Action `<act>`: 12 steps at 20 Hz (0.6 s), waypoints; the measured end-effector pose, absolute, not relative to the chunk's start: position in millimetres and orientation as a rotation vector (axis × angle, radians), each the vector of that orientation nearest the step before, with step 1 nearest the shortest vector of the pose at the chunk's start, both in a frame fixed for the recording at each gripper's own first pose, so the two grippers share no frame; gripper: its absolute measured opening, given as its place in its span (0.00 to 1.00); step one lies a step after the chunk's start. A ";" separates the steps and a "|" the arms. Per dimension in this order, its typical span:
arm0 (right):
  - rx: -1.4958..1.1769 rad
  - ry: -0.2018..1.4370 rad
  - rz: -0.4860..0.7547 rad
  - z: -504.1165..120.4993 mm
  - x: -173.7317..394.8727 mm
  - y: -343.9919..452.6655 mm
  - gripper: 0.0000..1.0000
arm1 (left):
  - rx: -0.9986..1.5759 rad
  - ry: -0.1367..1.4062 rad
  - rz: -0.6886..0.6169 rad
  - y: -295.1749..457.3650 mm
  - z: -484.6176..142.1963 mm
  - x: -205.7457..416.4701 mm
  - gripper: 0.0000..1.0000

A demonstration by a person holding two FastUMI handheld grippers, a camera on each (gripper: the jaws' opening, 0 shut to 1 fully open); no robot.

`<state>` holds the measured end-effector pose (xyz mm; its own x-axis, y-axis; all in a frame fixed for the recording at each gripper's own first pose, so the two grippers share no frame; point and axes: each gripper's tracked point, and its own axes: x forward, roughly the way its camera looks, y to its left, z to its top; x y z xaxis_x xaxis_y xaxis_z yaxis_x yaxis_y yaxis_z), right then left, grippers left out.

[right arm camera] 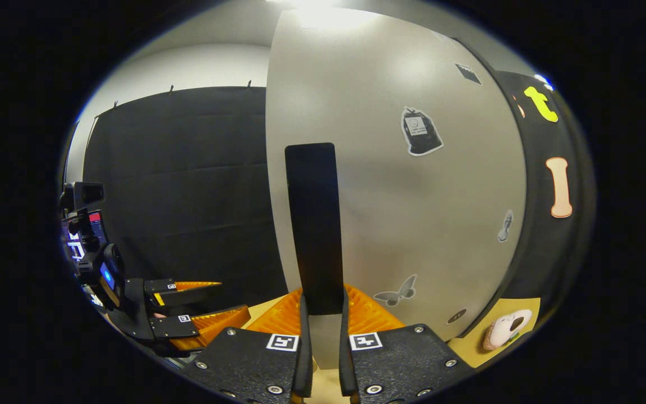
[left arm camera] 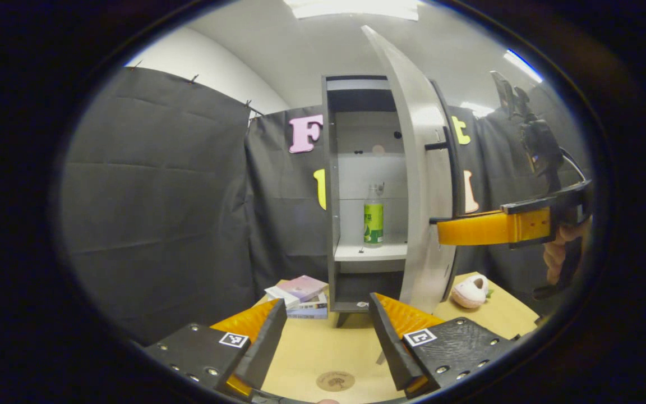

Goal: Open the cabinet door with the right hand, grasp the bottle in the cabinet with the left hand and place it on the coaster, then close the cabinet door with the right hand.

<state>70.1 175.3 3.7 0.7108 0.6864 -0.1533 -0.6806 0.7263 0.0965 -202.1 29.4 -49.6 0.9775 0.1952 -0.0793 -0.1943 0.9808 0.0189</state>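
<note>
right gripper (right arm camera: 323, 331) clamped on door handle (right arm camera: 313, 224), left gripper (left arm camera: 327, 336) spread wide (nothing held), bottle (left arm camera: 373, 216) at its 12 o'clock, coaster (left arm camera: 335, 381) between its fingers

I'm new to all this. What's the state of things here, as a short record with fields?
cabinet door: swung open
right tool: shut on the door handle
left tool: open, empty, above the table, facing the cabinet
bottle: upright on a cabinet shelf, untouched
coaster: on the table, bare
also on table: books, plush toy
</note>
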 end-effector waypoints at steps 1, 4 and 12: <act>0.039 0.182 0.747 3.9 68.6 171.5 0.19 | 0.012 0.080 0.189 20.9 -47.2 -202.4 0.84; 0.049 0.175 0.692 2.7 66.5 160.3 0.19 | 0.030 0.072 0.159 -4.0 -36.7 -203.3 0.89; 0.046 0.149 0.592 2.6 59.5 134.4 0.24 | 0.049 0.049 0.082 -70.5 -21.3 -193.4 0.89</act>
